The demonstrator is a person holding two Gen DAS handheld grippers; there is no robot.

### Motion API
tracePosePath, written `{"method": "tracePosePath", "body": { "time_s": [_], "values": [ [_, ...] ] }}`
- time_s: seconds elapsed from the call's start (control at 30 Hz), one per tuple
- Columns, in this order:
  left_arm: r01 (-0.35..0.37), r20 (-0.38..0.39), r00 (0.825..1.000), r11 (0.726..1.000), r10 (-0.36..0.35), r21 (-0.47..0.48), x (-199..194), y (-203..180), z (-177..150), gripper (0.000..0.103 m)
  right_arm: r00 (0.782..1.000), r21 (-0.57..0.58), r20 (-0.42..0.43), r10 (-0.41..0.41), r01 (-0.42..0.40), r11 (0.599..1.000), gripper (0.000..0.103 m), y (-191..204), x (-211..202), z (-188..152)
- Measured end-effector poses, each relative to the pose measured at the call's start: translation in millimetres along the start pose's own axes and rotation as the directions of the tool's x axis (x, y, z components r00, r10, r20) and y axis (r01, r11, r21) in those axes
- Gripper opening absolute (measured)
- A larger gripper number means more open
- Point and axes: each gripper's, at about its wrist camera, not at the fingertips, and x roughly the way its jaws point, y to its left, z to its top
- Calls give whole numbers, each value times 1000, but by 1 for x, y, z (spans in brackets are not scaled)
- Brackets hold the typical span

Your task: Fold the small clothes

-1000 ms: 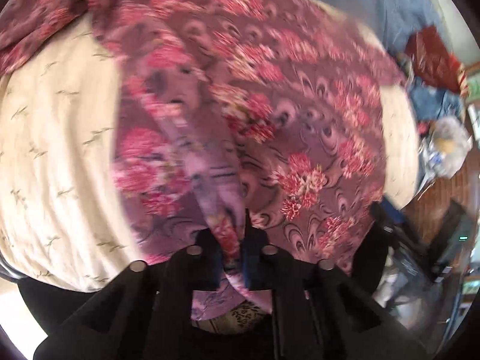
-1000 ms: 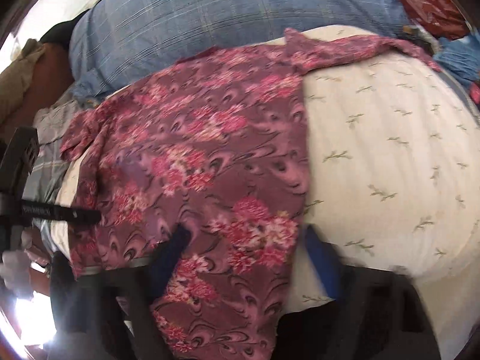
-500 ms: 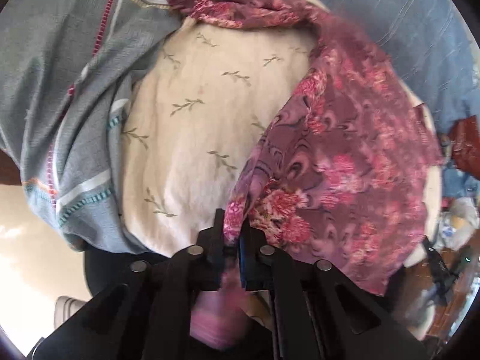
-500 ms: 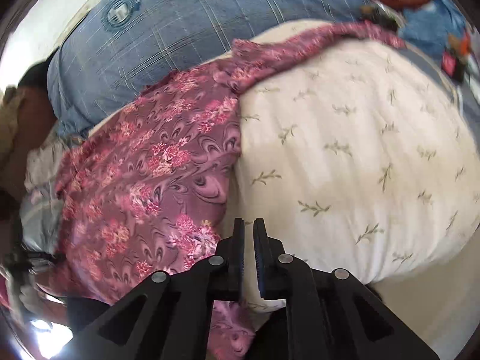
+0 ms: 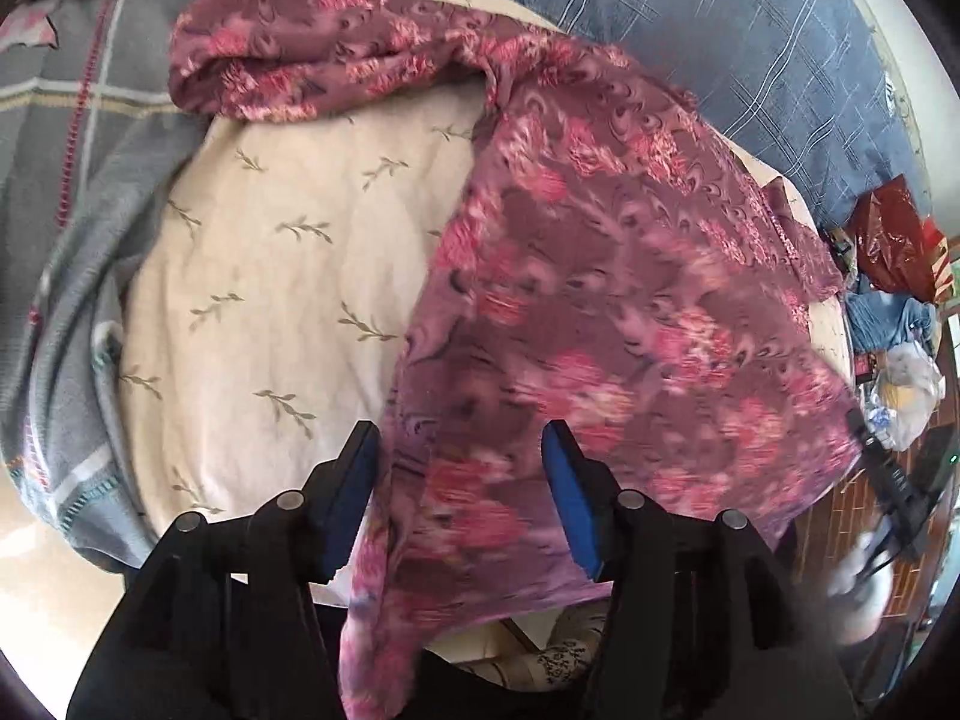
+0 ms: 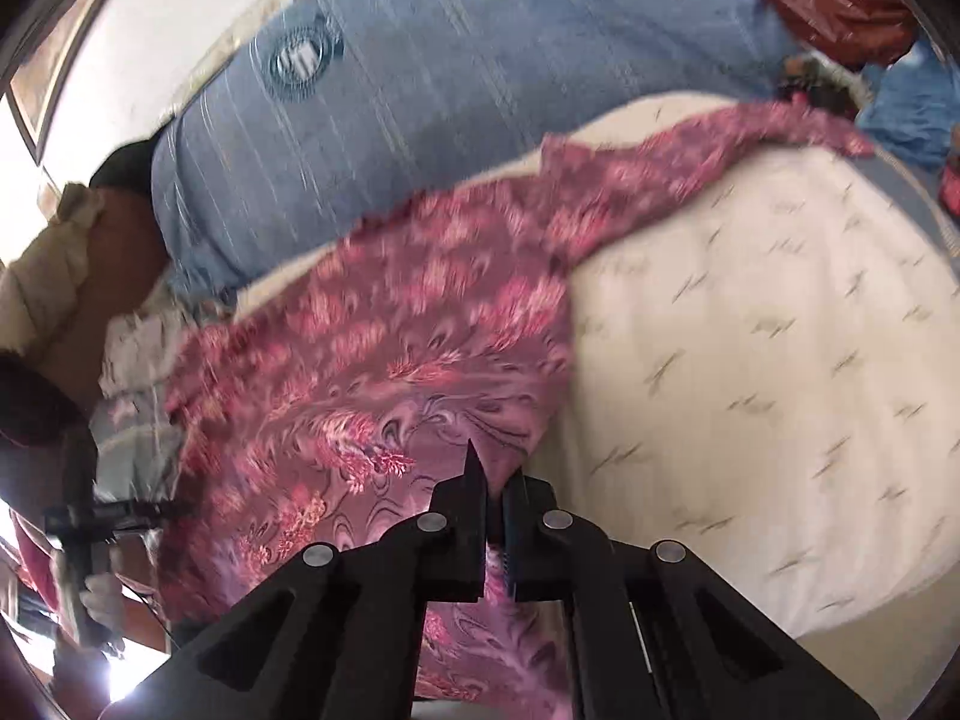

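Note:
A purple garment with pink flowers (image 5: 630,312) lies on a cream cushion with a leaf print (image 5: 288,264). In the left wrist view my left gripper (image 5: 462,468) is open, its blue pads (image 5: 354,498) on either side of the garment's near hem, which hangs down between them. In the right wrist view the garment (image 6: 372,372) covers the cushion's left part, one sleeve stretched to the upper right. My right gripper (image 6: 493,486) is shut on the garment's near right edge.
A blue checked bedcover (image 5: 750,48) lies behind the cushion, a grey checked cloth (image 5: 72,180) at its left. A red bag (image 5: 894,240), blue clothes and plastic bags sit at the right. The cushion's right half (image 6: 780,390) is bare.
My left gripper has opened and let go of the garment's hem. My right gripper stays shut on the garment's right edge and has pulled it nearer.

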Motion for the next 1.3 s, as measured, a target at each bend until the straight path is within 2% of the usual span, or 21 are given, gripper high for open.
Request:
{"method": "tracePosePath", "body": {
  "time_s": [0.07, 0.1, 0.17, 0.23, 0.27, 0.33, 0.4, 0.53, 0.63, 0.7, 0.77, 0.87, 0.93, 0.97, 1.0, 1.03, 1.07, 1.13, 1.2, 1.23, 1.3],
  "values": [
    [-29, -19, 999, 1000, 29, -8, 4, 9, -1, 54, 998, -11, -16, -68, 67, 998, 3, -7, 4, 1],
    [-50, -41, 998, 998, 50, -21, 11, 13, 0, 54, 993, 5, -58, -103, 103, 995, 3, -16, 16, -3],
    [-67, -71, 995, 997, 64, -37, 21, 18, 0, 54, 982, 46, -142, -127, 135, 990, 3, -29, 38, -13],
    [-63, -55, 997, 998, 62, -17, 13, 16, 2, 54, 975, 66, -185, -126, 141, 988, 6, -34, 47, -21],
    [-59, -39, 997, 998, 59, -4, 6, 16, 5, 54, 979, 80, -174, -106, 121, 989, 11, -34, 43, -18],
    [-67, 0, 998, 998, 67, 17, -6, 14, 15, 54, 986, 95, -136, -96, 110, 989, 12, -31, 32, -5],
    [-70, 38, 997, 997, 69, 31, -16, 11, 36, 54, 994, 100, -54, -99, 104, 990, 15, -30, 16, 17],
    [-90, 80, 993, 994, 85, 68, -22, -2, 93, 55, 995, 97, 63, -81, 74, 992, 35, -23, 12, 77],
    [-97, 80, 993, 993, 92, 71, -10, -13, 146, 55, 995, 31, 77, -61, 59, 998, 53, -6, 44, 124],
    [-67, 50, 997, 996, 64, 51, 5, -21, 181, 55, 998, 27, 53, -44, 43, 999, 54, 3, 77, 154],
    [-79, 24, 997, 996, 78, 32, 24, -28, 213, 55, 999, 16, 16, -40, 40, 999, 53, 9, 110, 176],
    [-100, 2, 995, 995, 100, 11, 51, -31, 245, 55, 976, -43, 0, -216, 216, 975, 56, 11, 164, 204],
    [-93, -20, 995, 996, 93, 12, 67, -33, 253, 55, 952, -36, -102, -290, 288, 957, 59, -2, 206, 213],
    [-106, -33, 994, 994, 106, 15, 76, -34, 255, 55, 925, -63, -138, -354, 349, 935, 53, -5, 224, 213],
    [-140, -42, 989, 990, 141, 27, 89, -35, 258, 55, 894, -114, -149, -422, 409, 905, 42, -8, 239, 211],
    [-179, -37, 983, 983, 181, 44, 97, -37, 260, 55, 885, -149, -141, -443, 423, 894, 9, -8, 245, 211],
    [-208, -23, 978, 977, 209, 56, 102, -38, 262, 55, 890, -181, -104, -444, 421, 889, 4, -8, 245, 214],
    [-257, 34, 966, 963, 255, 76, 106, -38, 266, 55, 917, -101, -68, -393, 386, 917, 4, -22, 232, 227],
    [-285, 65, 958, 957, 281, 58, 111, -35, 269, 55, 928, -16, -24, -371, 371, 929, 4, -39, 219, 236],
    [-304, 78, 951, 951, 300, 56, 113, -35, 269, 55, 925, 19, -40, -378, 379, 925, 3, -51, 221, 239],
    [-335, 92, 940, 940, 329, 59, 114, -38, 269, 55, 889, 25, -143, -434, 442, 897, 1, -70, 241, 235]
  ]
}}
